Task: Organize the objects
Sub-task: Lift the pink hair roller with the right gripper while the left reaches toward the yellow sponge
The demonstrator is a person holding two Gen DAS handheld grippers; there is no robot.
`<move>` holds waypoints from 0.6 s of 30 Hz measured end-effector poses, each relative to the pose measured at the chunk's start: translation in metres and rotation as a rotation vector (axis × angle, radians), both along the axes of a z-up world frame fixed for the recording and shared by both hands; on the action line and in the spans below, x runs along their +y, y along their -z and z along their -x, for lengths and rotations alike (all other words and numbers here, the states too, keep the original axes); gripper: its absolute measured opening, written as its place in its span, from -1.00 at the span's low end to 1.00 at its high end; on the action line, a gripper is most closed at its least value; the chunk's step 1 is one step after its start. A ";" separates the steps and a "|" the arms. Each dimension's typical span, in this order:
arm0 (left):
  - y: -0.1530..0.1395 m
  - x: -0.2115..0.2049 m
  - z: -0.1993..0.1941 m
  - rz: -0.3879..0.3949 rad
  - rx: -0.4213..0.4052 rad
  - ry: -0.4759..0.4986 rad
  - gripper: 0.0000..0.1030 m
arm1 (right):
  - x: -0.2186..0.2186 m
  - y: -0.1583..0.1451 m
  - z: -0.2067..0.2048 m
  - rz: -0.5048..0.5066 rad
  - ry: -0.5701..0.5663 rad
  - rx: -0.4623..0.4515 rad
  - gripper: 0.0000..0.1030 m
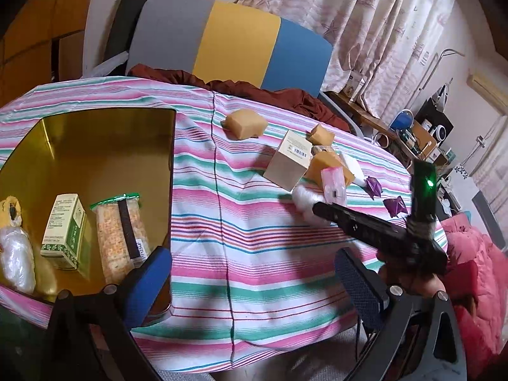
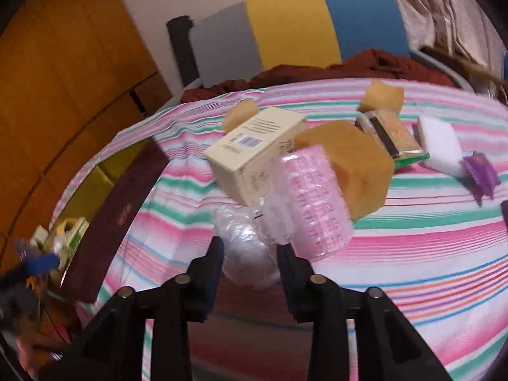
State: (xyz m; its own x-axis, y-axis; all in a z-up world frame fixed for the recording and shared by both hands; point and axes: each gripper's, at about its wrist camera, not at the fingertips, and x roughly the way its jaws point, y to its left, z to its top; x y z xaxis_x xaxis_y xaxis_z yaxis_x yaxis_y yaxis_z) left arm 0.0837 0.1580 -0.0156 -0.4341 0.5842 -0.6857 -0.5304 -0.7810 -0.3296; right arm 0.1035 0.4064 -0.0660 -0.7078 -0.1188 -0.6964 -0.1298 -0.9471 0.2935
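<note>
On the striped cloth, my right gripper [image 2: 250,262] is shut on a crumpled clear plastic bundle [image 2: 244,250], whose sides touch both fingers. Just beyond it lie a pink bubble-wrap packet [image 2: 317,200], a cream box [image 2: 254,152] and a tan sponge [image 2: 358,171]. In the left wrist view the same gripper [image 1: 309,204] reaches the white bundle [image 1: 300,198] from the right. My left gripper [image 1: 254,279] stands open with nothing between its blue pads, beside the near corner of the gold tin [image 1: 95,146]. The tin holds a green and white box [image 1: 65,231], a cracker packet [image 1: 120,231] and a plastic-wrapped item [image 1: 16,250].
More sponges [image 1: 246,123] [image 2: 382,95], a second cracker packet [image 2: 390,133], a white foam block [image 2: 441,143] and purple paper shapes [image 1: 395,206] lie further back and right. A striped chair back [image 1: 235,41] and red cloth [image 1: 279,92] stand behind the table. A pink quilt [image 1: 476,254] lies at the right.
</note>
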 end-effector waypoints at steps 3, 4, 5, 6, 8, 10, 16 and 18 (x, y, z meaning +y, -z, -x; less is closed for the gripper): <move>-0.002 0.000 0.000 0.004 0.009 -0.006 1.00 | 0.012 -0.013 -0.014 -0.020 0.097 0.059 -0.05; -0.002 -0.001 0.001 0.001 0.007 -0.010 1.00 | 0.022 -0.016 -0.019 0.001 0.141 0.079 -0.04; -0.001 -0.002 0.001 0.000 0.003 -0.015 1.00 | 0.030 -0.018 -0.021 0.016 0.177 0.090 -0.04; -0.001 -0.002 0.002 -0.001 -0.003 -0.020 1.00 | 0.038 -0.018 -0.022 0.025 0.210 0.088 -0.04; 0.001 -0.002 0.003 -0.002 -0.014 -0.022 1.00 | 0.048 -0.016 -0.019 0.037 0.250 0.063 -0.04; 0.001 -0.001 0.002 -0.003 -0.019 -0.021 1.00 | 0.055 -0.016 -0.021 0.029 0.305 0.062 -0.04; -0.002 0.001 0.000 0.004 -0.004 -0.016 1.00 | 0.081 -0.014 -0.030 -0.096 0.459 0.037 -0.04; -0.001 0.002 0.001 0.002 -0.011 -0.012 1.00 | 0.090 -0.016 -0.029 -0.115 0.440 0.049 -0.01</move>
State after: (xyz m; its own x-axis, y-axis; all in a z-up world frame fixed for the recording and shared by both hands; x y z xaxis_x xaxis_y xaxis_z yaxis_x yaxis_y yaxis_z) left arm 0.0831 0.1602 -0.0150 -0.4338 0.5774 -0.6917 -0.5172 -0.7882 -0.3336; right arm 0.1320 0.4964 -0.0503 -0.7059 0.2767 -0.6521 -0.5160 -0.8316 0.2056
